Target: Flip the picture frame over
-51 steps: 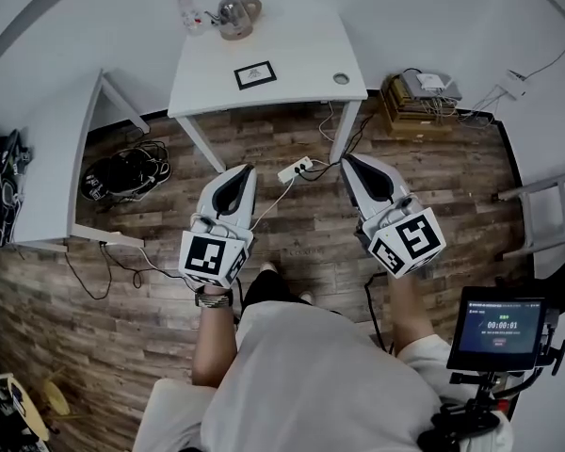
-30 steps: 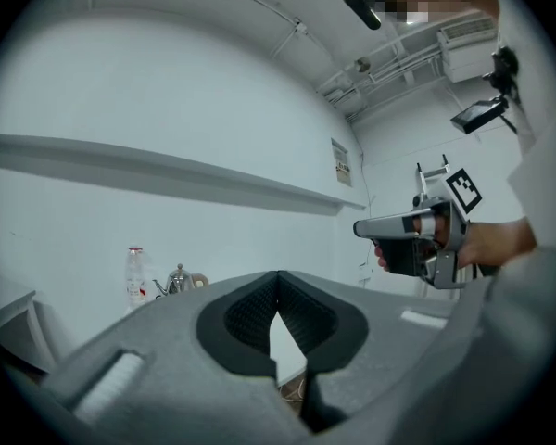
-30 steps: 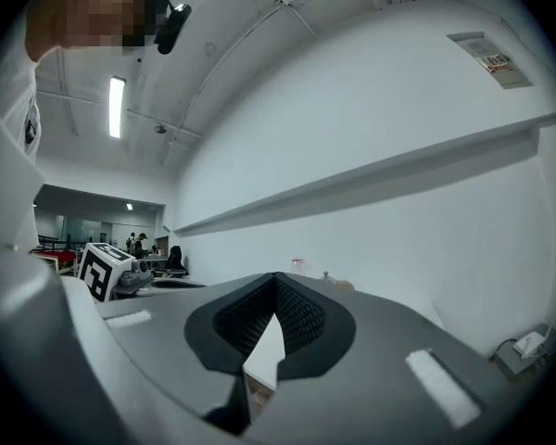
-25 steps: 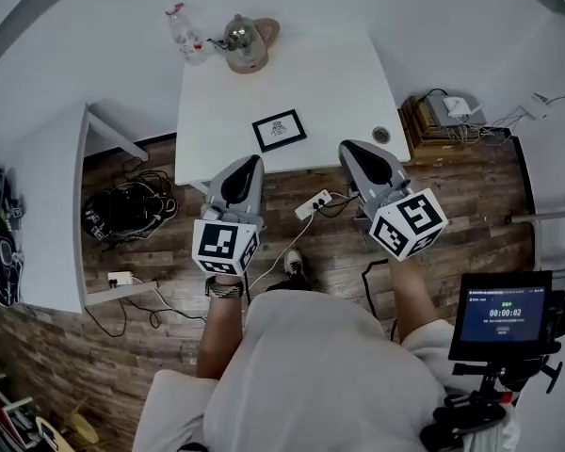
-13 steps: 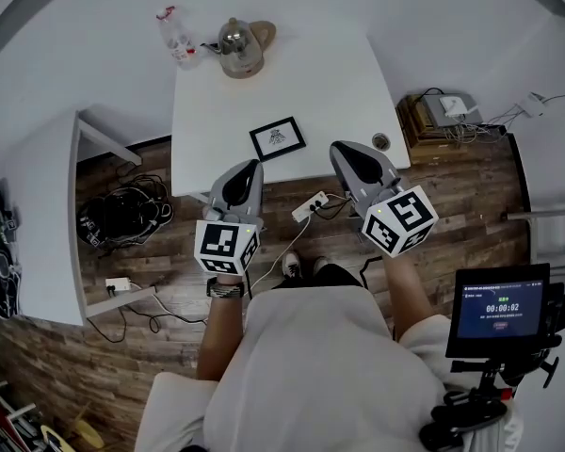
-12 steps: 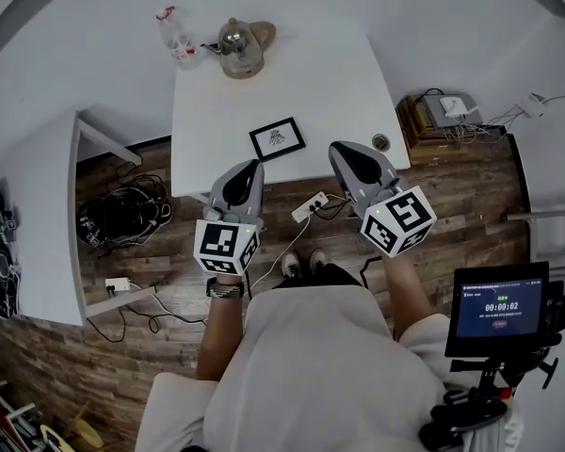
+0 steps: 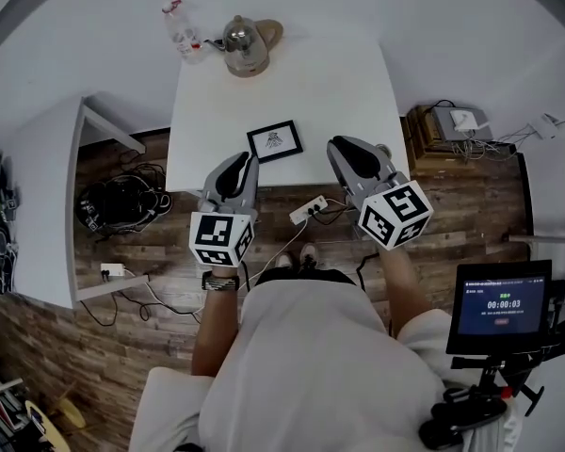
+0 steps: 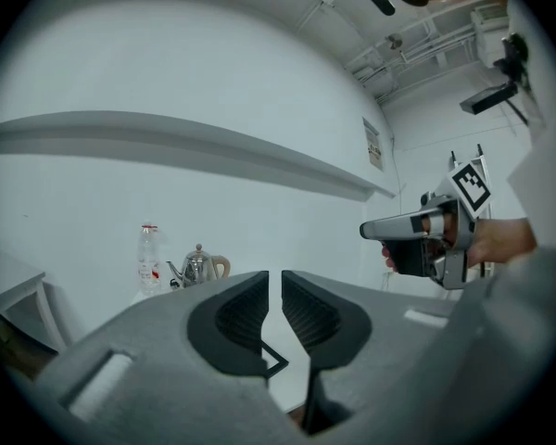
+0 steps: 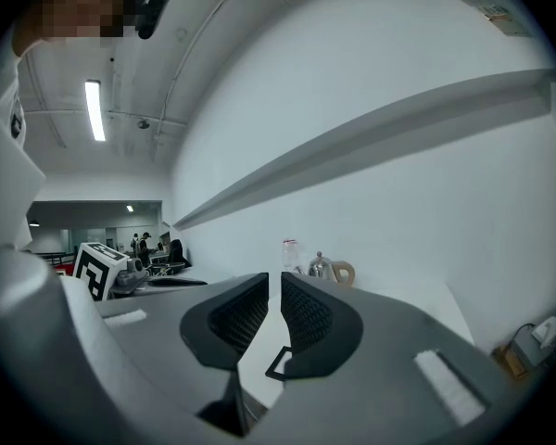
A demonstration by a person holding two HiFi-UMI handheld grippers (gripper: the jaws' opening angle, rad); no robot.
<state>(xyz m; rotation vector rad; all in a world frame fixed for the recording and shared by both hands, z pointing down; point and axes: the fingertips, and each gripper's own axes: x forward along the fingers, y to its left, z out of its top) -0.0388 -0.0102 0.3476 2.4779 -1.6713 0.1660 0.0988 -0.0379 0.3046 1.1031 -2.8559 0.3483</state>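
Over a wood-plank floor [image 7: 122,281], a white table [image 7: 348,83] is standing against a pale wall. Nearest, the left gripper [image 7: 237,161] is hovering at the table's front edge, jaws a slit apart and empty. The right gripper [image 7: 337,145], whose jaws have just been opening, is gripping nothing either. Between them the picture frame [image 7: 274,141] is lying flat, picture side up, untouched. Jaws this narrow are risking shoving the frame instead of catching its rim, sliding it off the edge or back toward the kettle [image 7: 245,43] and bottle [image 7: 181,28].

Left gripper [image 7: 242,157] ajar, right gripper [image 7: 335,143] opening, empty
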